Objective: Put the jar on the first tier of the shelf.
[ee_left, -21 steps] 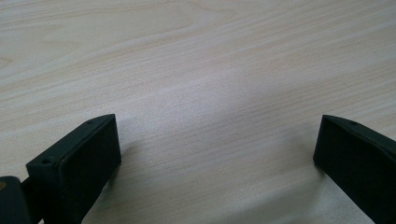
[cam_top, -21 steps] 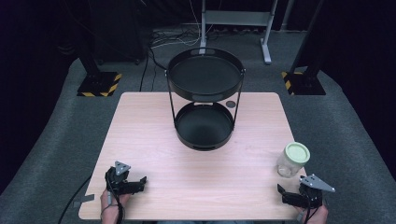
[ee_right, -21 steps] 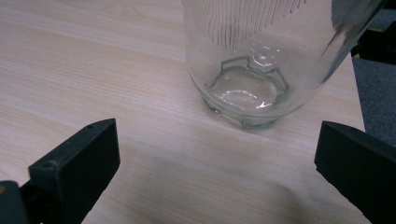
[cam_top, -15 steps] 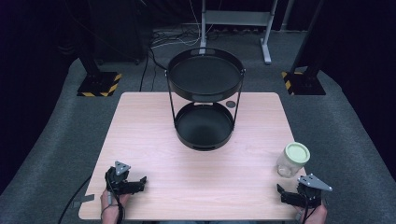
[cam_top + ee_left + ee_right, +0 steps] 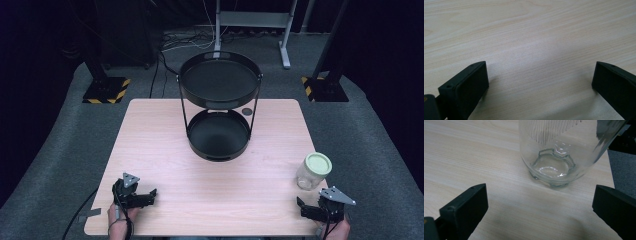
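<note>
A clear glass jar (image 5: 312, 171) with a pale green lid stands near the table's right edge; its glass base (image 5: 554, 170) looms close in the right gripper view. My right gripper (image 5: 305, 209) rests open at the front right corner, just in front of the jar, jaws wide apart and touching nothing. My left gripper (image 5: 150, 196) lies open at the front left of the table, with bare wood (image 5: 536, 62) between its jaws. A black two-tier round tray stand (image 5: 220, 107) rises at the table's middle back; both its trays look empty.
The light wooden table (image 5: 150, 140) sits on grey carpet. The table's right edge (image 5: 610, 167) runs just beside the jar. Black stands with yellow-black striped bases (image 5: 105, 92) and a metal frame (image 5: 250, 20) are on the floor behind.
The right gripper has shifted slightly toward the front edge of the table. The left gripper and the jar have not moved.
</note>
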`<state>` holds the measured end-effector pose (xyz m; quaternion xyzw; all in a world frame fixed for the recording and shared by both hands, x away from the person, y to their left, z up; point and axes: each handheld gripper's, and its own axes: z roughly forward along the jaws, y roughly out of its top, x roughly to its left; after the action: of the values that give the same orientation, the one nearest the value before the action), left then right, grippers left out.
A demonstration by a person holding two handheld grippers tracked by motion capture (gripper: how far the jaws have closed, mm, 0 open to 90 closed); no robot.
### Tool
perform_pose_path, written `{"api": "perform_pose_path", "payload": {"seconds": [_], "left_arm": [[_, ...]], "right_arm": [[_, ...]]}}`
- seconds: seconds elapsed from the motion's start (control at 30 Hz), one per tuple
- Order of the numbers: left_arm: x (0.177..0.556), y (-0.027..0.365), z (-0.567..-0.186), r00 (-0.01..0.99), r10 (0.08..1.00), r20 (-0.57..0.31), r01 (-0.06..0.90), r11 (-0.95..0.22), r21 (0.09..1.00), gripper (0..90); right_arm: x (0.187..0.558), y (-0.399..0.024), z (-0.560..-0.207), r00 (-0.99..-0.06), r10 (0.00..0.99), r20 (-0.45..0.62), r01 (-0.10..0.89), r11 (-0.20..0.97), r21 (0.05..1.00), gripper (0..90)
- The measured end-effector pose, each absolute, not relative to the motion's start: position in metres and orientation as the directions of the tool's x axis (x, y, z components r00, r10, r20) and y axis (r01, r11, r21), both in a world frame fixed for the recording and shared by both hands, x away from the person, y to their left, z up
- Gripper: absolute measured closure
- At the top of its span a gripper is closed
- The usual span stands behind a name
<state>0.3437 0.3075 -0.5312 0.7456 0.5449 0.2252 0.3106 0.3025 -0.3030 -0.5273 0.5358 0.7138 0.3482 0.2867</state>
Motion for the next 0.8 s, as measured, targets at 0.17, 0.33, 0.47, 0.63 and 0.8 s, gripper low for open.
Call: {"api": "perform_pose_path", "payload": {"seconds": [0.17,0.33,0.47,0.63,0.8], "left_arm": [[0.344,0.307,-0.531,0.303,0.953,-0.003,0.673,-0.212,0.708,0.4],[0.344,0.307,-0.531,0.303,0.953,-0.004,0.674,-0.211,0.708,0.4],[0.344,0.307,-0.531,0.303,0.953,-0.004,0.674,-0.211,0.708,0.5],[0.344,0.307,-0.531,0.303,0.953,-0.004,0.674,-0.211,0.708,0.5],[0.344,0.307,-0.531,0.303,0.953,-0.004,0.674,-0.211,0.708,0.5]], "right_arm": [[0.303,-0.302,-0.526,-0.24,0.969,-0.061,0.561,0.189,0.806,0.6],[0.305,-0.3,-0.524,-0.247,0.968,-0.047,0.562,0.183,0.807,0.6],[0.306,-0.299,-0.52,-0.245,0.969,-0.042,0.56,0.177,0.81,0.5],[0.306,-0.301,-0.511,-0.245,0.969,-0.032,0.549,0.166,0.82,0.6],[0.308,-0.304,-0.506,-0.244,0.97,-0.012,0.541,0.147,0.828,0.7]]}}
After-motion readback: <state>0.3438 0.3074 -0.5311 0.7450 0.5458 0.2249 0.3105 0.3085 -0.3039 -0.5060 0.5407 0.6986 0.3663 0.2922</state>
